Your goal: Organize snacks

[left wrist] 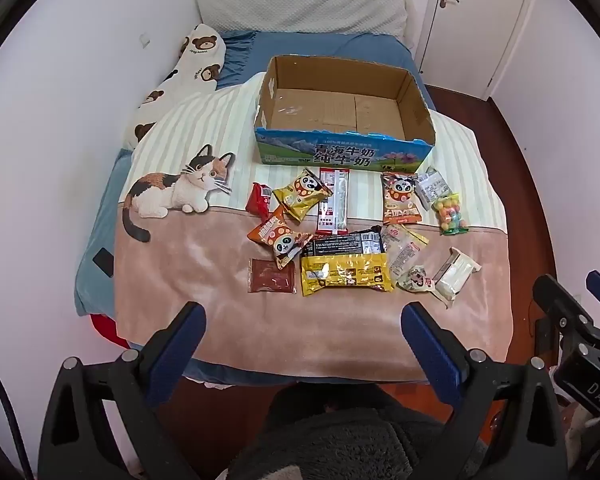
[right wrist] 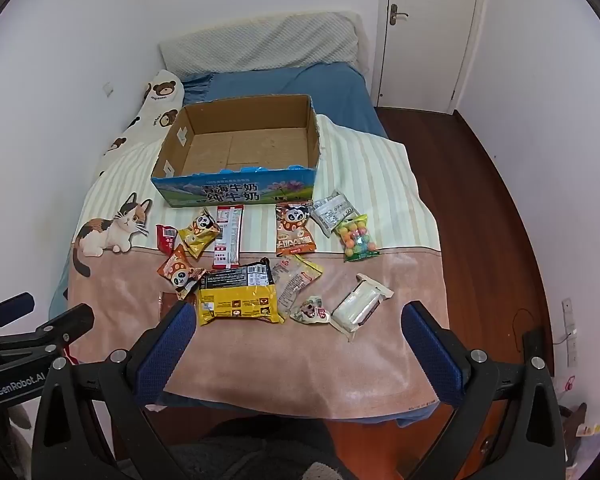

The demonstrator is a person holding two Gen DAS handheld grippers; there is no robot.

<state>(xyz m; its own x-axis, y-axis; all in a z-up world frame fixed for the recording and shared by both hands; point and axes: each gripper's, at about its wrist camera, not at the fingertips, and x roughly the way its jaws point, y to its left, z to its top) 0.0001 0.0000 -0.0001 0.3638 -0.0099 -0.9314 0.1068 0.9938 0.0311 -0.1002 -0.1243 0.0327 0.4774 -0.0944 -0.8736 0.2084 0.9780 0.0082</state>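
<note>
The left gripper (left wrist: pixel 303 322) and the right gripper (right wrist: pixel 299 320) both hang above the near edge of the bed (left wrist: pixel 324 46), pitched steeply downward, each with its jaws spread wide and nothing between them. An open cardboard box (left wrist: pixel 342 156) with a blue printed front wall sits on the striped part of a blanket (left wrist: pixel 204 280) showing a cat (left wrist: pixel 180 190); its interior holds nothing. The snacks lie loose on the blanket between the box and the grippers. Just in front of the box sit a yellow panda packet (left wrist: pixel 302 194), a red-and-white stick packet (left wrist: pixel 334 202), a small red packet (left wrist: pixel 260 200) and an orange panda packet (left wrist: pixel 402 200). To the right lie a grey foil packet (left wrist: pixel 432 188) and a bag of coloured balls (left wrist: pixel 451 212), the two touching. Nearer the grippers are a second orange panda packet (left wrist: pixel 280 238), a dark brown sachet (left wrist: pixel 271 276), a large yellow-and-black packet (left wrist: pixel 346 264) (the biggest item in the group), a clear wrapped snack (left wrist: pixel 404 250), a small round wrapped piece (left wrist: pixel 417 279) and a white wrapped bar (left wrist: pixel 456 276). In the right wrist view, the left jaw finger overlaps the brown sachet.
</note>
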